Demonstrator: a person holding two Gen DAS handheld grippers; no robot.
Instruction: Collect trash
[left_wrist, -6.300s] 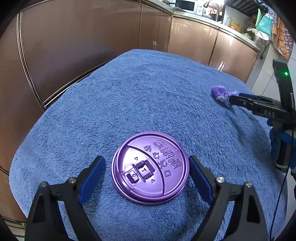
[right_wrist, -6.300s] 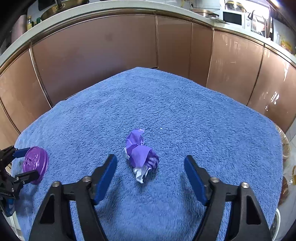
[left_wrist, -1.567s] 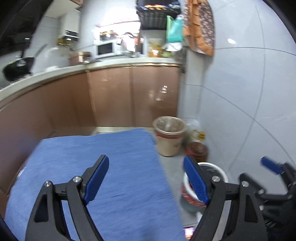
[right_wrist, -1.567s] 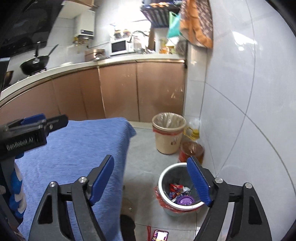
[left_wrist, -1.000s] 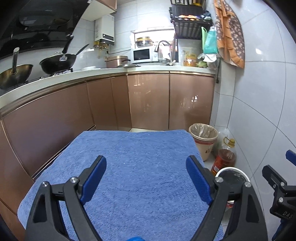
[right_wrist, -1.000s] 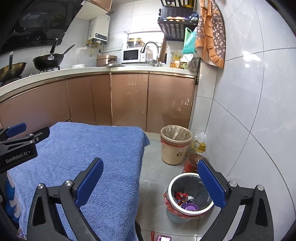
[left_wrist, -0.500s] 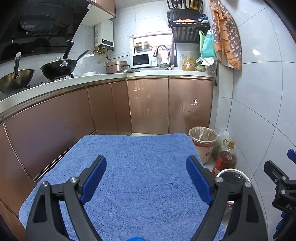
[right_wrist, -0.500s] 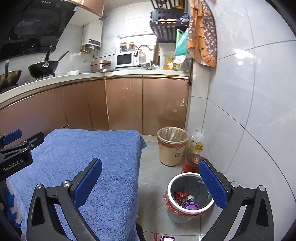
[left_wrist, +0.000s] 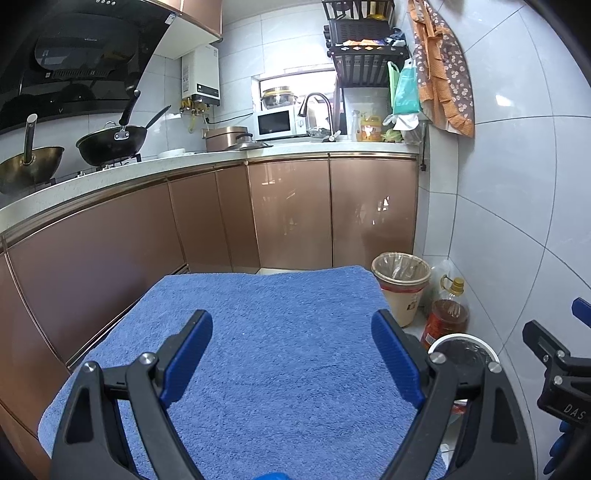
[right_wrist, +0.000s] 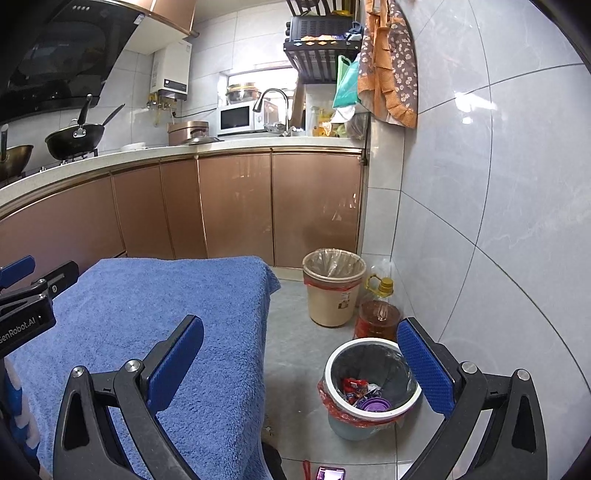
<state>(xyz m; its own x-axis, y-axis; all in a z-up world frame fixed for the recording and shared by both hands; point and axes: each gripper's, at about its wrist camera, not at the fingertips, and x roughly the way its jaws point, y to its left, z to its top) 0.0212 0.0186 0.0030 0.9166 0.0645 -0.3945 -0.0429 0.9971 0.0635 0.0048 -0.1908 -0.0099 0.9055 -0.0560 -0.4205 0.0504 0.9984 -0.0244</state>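
My left gripper is open over the bare blue towel with nothing between its blue pads. My right gripper is open too, held past the towel's right edge above the floor. Below it stands a white-rimmed bin with a red liner; the purple lid and red wrappers lie inside. The same bin shows behind my left gripper's right finger. No trash is visible on the towel.
A beige bin with a clear liner stands by the copper cabinets. An oil bottle sits between the two bins against the tiled wall. A phone lies on the floor. Pans and a microwave are on the counter.
Both grippers, earlier around the purple lid and a crumpled purple wrapper, now stand open and empty. The lid lies in the white-rimmed bin. In the last second both views only tilted up slightly.
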